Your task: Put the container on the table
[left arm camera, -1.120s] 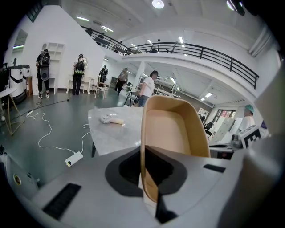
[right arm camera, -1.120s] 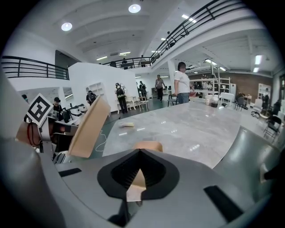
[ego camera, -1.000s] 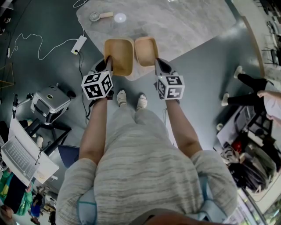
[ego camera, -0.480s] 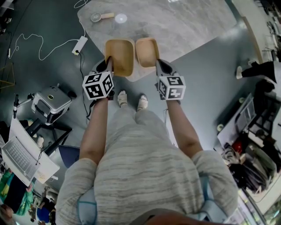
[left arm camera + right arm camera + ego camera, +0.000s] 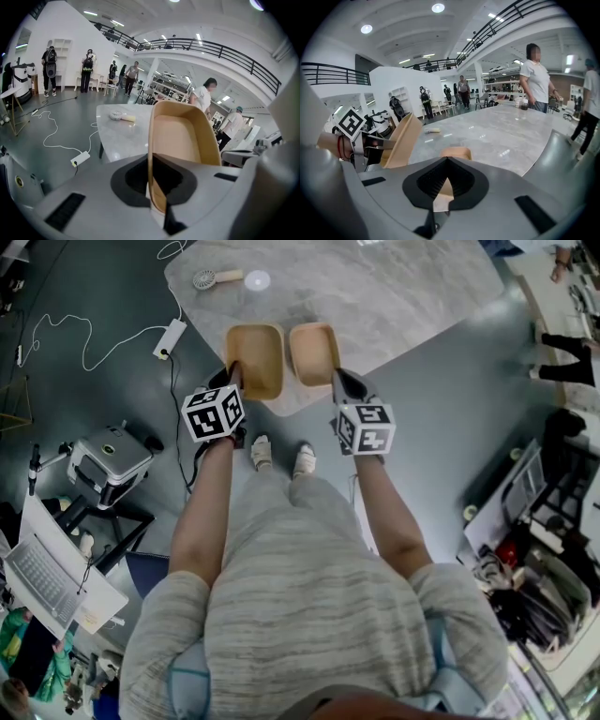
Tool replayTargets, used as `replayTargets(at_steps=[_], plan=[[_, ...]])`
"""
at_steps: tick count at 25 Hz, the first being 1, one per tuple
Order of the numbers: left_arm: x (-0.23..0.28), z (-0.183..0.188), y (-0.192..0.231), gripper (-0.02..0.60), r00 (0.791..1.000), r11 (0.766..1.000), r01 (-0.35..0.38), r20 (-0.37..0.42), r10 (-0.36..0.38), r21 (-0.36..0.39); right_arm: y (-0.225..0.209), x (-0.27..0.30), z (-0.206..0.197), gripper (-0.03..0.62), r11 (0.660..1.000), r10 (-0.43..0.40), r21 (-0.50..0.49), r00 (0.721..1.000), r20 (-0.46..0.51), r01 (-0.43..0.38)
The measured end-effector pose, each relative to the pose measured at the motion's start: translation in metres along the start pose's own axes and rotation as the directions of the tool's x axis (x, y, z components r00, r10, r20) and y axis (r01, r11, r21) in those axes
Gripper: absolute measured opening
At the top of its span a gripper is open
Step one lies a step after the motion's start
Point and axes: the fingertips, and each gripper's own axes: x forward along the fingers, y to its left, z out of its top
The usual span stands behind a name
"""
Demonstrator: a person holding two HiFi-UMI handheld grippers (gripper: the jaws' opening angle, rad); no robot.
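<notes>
The left tool [image 5: 157, 201] is seen pressed shut on the near wall of the larger tan container [image 5: 185, 136], whose thin rim is pinched upright between the two jaws while its open hollow is turned to the right of that view. The right tool [image 5: 440, 199] is likewise clamped on the near edge of the smaller tan container [image 5: 457, 152], which is carried ahead of its jaws.

In the head view the two containers are held side by side, just apart, the larger at the left and the smaller at the right, both directly beyond the tool tips and over the near edge of the grey marbled counter [image 5: 403, 287]. Whether either is touching the counter cannot be made out. In the right gripper view the larger container is shown tilted.

Farther back on the counter, a hand fan [image 5: 214, 277] and a white disc [image 5: 257, 279] are lying close together, well apart from the containers. A white power strip [image 5: 169, 336] is lying on the dark floor [image 5: 94, 287] beside the counter's left edge.
</notes>
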Motion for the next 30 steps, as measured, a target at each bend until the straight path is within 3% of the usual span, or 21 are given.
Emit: replayTargets(at_steps=[7,17,30], plan=[[0.027,-0.021,0.016,0.003,0.995,0.999,-0.040,-0.093,0.037,-0.029,-0.001,0.001,-0.002,0.002,1.000,-0.005,0.001,1.000,-0.006,0.005],[0.050,-0.032,0.030,0.003,0.972,0.994,-0.100,-0.209,0.106,0.038,-0.005,0.004,-0.006,0.002,1.000,-0.012,0.005,1.000,-0.019,0.012],[0.067,-0.037,0.036,0.003,0.950,0.988,-0.144,-0.273,0.153,0.051,-0.004,0.007,-0.006,0.002,1.000,-0.008,0.007,1.000,-0.026,0.008]])
